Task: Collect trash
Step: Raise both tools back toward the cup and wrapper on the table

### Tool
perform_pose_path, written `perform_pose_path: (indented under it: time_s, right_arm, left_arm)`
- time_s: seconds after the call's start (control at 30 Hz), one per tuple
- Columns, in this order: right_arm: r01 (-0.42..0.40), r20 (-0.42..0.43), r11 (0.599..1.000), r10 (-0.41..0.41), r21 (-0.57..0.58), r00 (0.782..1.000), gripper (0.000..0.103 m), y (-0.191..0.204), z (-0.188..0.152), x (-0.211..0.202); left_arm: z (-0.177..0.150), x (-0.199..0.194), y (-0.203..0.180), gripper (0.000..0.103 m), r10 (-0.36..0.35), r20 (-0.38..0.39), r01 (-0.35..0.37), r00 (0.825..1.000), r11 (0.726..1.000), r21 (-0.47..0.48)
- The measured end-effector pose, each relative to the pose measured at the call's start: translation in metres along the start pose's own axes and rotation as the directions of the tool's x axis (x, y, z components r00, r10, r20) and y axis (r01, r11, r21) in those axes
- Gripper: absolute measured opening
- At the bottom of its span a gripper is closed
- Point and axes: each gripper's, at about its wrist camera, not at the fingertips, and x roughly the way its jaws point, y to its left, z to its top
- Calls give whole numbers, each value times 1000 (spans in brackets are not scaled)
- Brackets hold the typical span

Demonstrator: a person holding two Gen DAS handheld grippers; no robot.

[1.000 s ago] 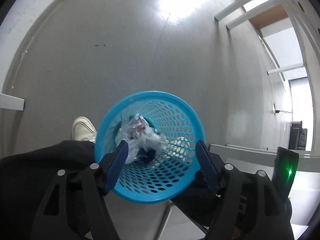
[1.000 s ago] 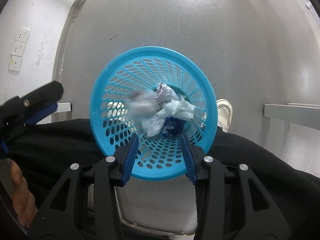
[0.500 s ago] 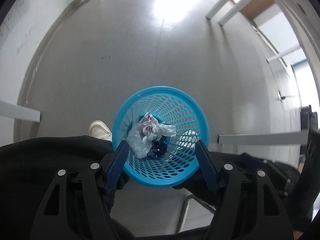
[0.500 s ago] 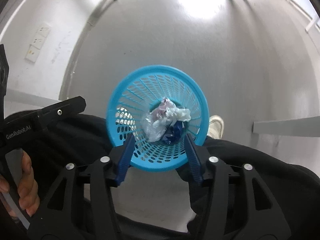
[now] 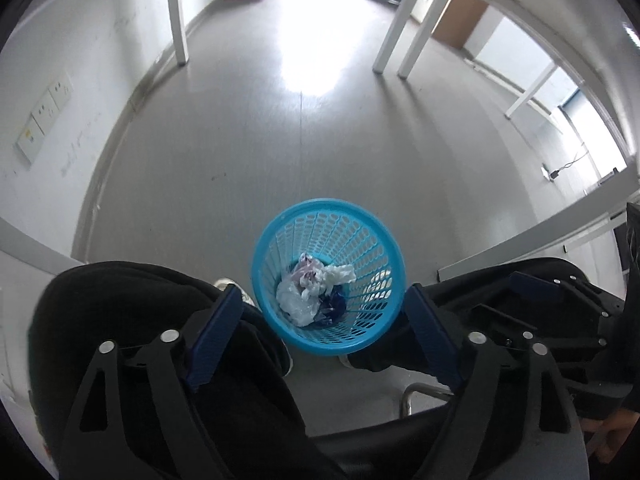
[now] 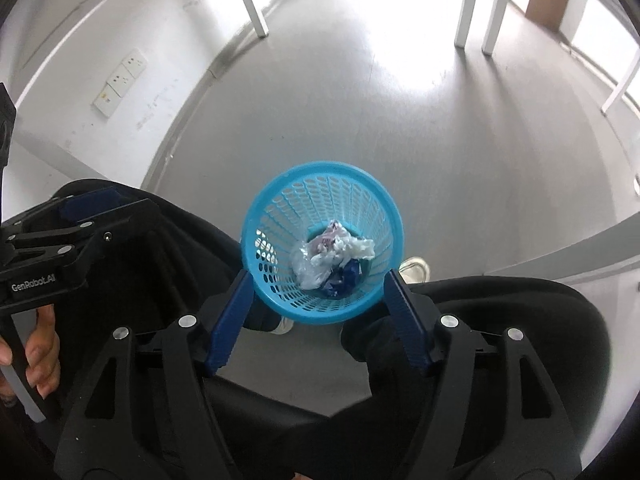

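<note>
From the left wrist camera we look steeply down past the left gripper (image 5: 322, 304), and its jaws stand wide apart with nothing between the blue pads (image 5: 214, 338); they have just been opening further. Framed in the gap, low in the centre of the frame, sits the blue mesh basket (image 5: 376, 236) on the grey floor (image 5: 280, 140). Down in its bottom lies the trash (image 5: 314, 290): crumpled clear plastic, a white wad and something dark blue. The person's dark trousers (image 5: 120, 308) fill the lower left and lower right, a pale shoe (image 5: 234, 286) peeks out just left of the basket, and the right gripper (image 5: 536, 284) shows at the right edge. White legs (image 5: 178, 12) stand in the upper part of the frame, wall sockets (image 5: 44, 118) at the left.

Over to the right wrist camera: same downward look, the right gripper (image 6: 320, 304) hanging above the basket (image 6: 276, 204), jaws apart and empty, having just been opening too. The basket's near rim lies between the two pads (image 6: 230, 320) in the picture, but well below them, untouched. The trash (image 6: 332, 258) rests at the bottom. At the left edge a hand (image 6: 38, 348) grips the handle of the left gripper (image 6: 86, 206), which points in from the left. A second shoe (image 6: 416, 270) shows right of the basket.
</note>
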Motion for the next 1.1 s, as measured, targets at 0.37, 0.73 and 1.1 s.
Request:
perform_pose_path:
  time_s: [0.37, 0.73, 1.1]
  right_arm:
    - [-10, 184, 1000, 11, -7, 983, 86, 7, -26, -99]
    - [5, 447, 1000, 7, -26, 895, 94, 15, -12, -212]
    - [7, 558, 1000, 7, -24, 830, 94, 16, 43, -259]
  left_arm:
    - [-21, -70, -5, 97, 6, 147, -14, 989, 998, 58]
    - [-20, -176, -28, 97, 18, 392, -65, 920, 992, 107]
    - [35, -224, -31, 97, 21, 489, -102, 872, 985, 140]
